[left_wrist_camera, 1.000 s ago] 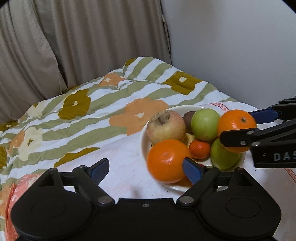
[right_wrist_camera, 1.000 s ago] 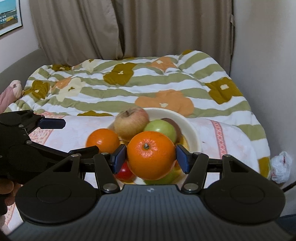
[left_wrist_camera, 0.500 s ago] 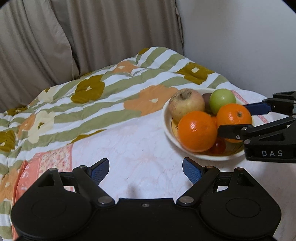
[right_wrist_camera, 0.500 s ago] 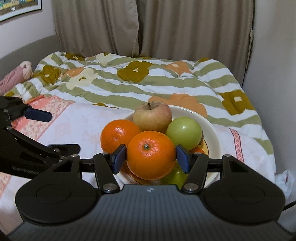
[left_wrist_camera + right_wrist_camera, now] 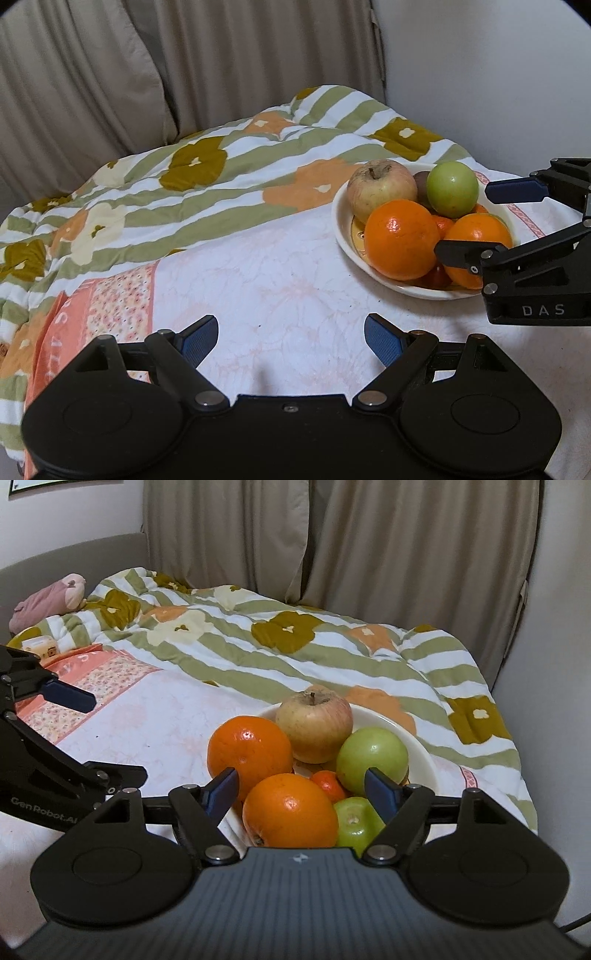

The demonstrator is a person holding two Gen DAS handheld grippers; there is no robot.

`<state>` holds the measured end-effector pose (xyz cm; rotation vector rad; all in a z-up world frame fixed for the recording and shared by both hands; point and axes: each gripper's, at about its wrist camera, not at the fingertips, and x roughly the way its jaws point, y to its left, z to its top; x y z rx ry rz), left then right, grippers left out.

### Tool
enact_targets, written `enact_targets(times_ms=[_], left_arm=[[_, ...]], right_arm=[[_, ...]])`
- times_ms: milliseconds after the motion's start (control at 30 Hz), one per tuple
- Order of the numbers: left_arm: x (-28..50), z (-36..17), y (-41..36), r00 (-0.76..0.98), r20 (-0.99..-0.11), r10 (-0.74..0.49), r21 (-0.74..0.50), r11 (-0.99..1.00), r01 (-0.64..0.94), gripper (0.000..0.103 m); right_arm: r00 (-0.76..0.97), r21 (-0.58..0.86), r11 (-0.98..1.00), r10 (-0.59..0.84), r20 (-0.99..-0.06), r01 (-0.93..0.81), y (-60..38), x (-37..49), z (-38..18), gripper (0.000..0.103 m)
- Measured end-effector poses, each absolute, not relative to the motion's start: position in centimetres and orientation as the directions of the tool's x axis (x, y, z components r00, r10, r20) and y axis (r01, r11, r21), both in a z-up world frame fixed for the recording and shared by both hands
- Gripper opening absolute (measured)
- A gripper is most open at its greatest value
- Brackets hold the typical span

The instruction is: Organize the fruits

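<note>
A white bowl [image 5: 341, 221] [image 5: 421, 753] on the white cloth holds a reddish apple [image 5: 381, 187] [image 5: 314, 728], two oranges [image 5: 401, 243] [image 5: 250, 748], a green apple [image 5: 452, 189] [image 5: 372, 758], a small mandarin [image 5: 328, 784] and a second green fruit [image 5: 356, 821]. My right gripper [image 5: 301, 788] [image 5: 480, 221] is open over the bowl's near side; the near orange [image 5: 290, 810] [image 5: 478, 236] lies free in the bowl between and below its fingers. My left gripper [image 5: 291, 338] is open and empty above the cloth, left of the bowl.
A striped flowered quilt [image 5: 221, 162] covers the bed behind the cloth. Curtains [image 5: 332, 535] hang at the back and a wall [image 5: 498, 74] stands at the right. A pink soft toy [image 5: 48, 602] lies far left.
My right gripper opened and let the orange go into the bowl. My left gripper drew back left, away from the bowl, still open.
</note>
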<state>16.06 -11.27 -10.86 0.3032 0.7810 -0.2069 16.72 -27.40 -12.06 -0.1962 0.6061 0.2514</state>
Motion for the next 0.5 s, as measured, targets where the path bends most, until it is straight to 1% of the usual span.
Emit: enact_targets(times_ms=[167,267,500], left_arm=[[15.0,-10.0,-11.3,0.708,-0.706,-0.025,0.205,0.950,0.238,0.090],[13.9,-8.5,-11.0,0.723,-0.691,-0.007,0.199,0.959,0.200,0.090],[11.0,-4.4,-9.4,0.773,-0.635,0.016,0.194,0.971,0.139,0.090]], right_arm=[[0.791,-0.094,0.940,0.219,-0.571,-0.328,-27.8,16.0,-11.0,0.090],[0.787,-0.075,0.937,0.240,-0.569,-0.340,-28.0,15.4,-9.6,0.090],[0.810,-0.021,0.956,0.235,-0.537,-0.291,-28.1,12.7,-4.5,0.090]])
